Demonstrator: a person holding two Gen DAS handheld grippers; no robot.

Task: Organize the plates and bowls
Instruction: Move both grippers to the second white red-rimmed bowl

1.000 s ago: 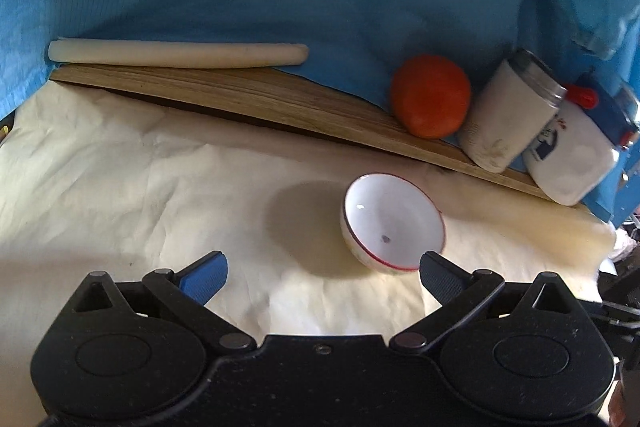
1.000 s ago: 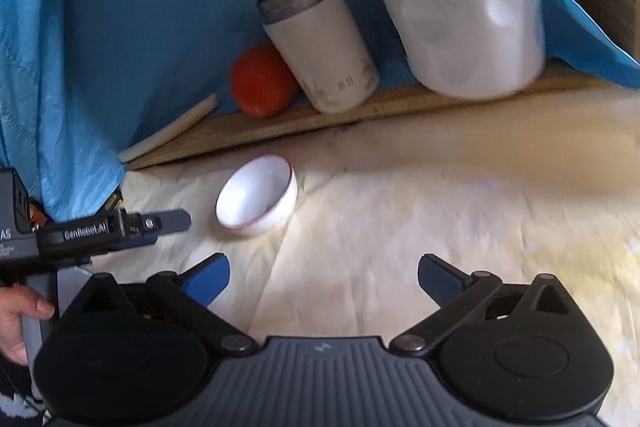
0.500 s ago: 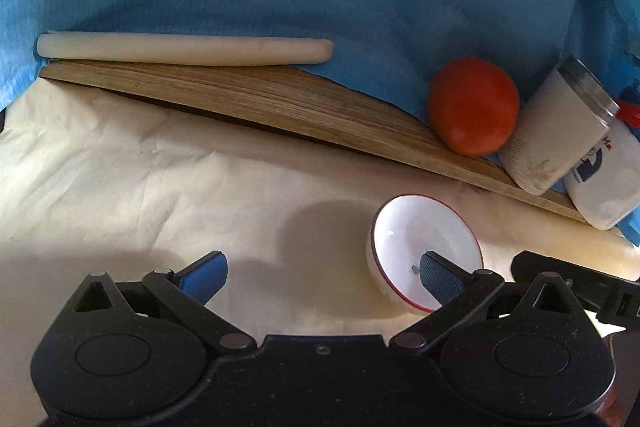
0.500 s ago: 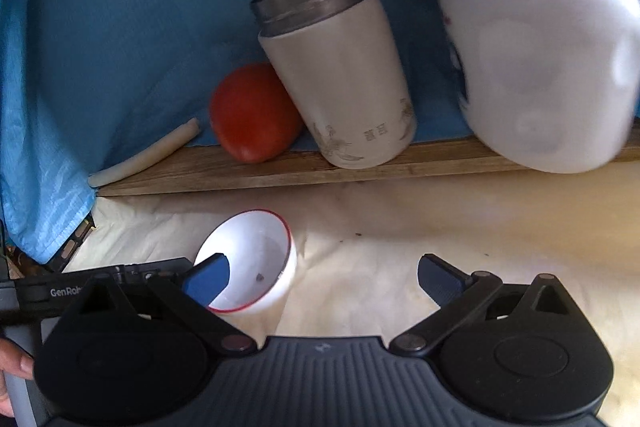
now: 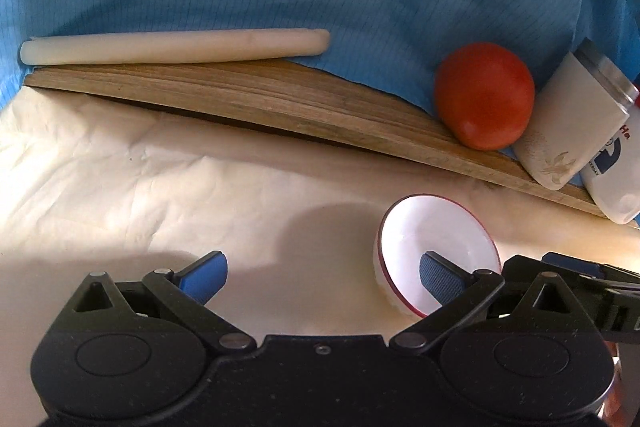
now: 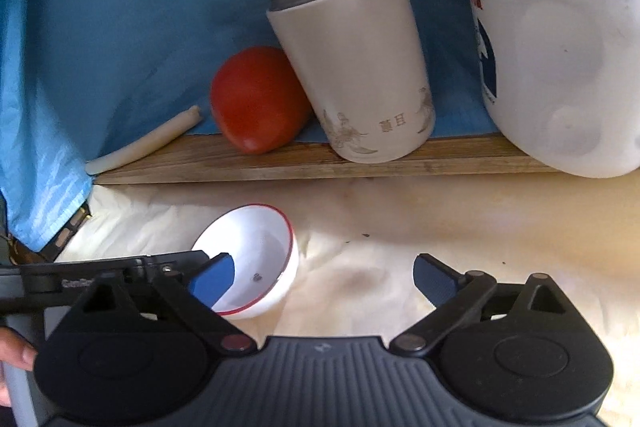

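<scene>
Low in the right half of the left wrist frame, the white red-rimmed bowl (image 5: 436,247) is seen tilted on the cream cloth (image 5: 140,187), and the left gripper (image 5: 320,273) is held with its 2 fingers wide apart, the right pad overlapping the bowl's rim. Lower left of centre in the right wrist frame, the same bowl is partly covered by the left pad of the right gripper (image 6: 322,279), likewise spread. Behind, a tomato (image 6: 256,99), a steel-rimmed tumbler (image 6: 352,59) and a white jug (image 6: 560,55) are lined along a wooden board (image 6: 280,161).
</scene>
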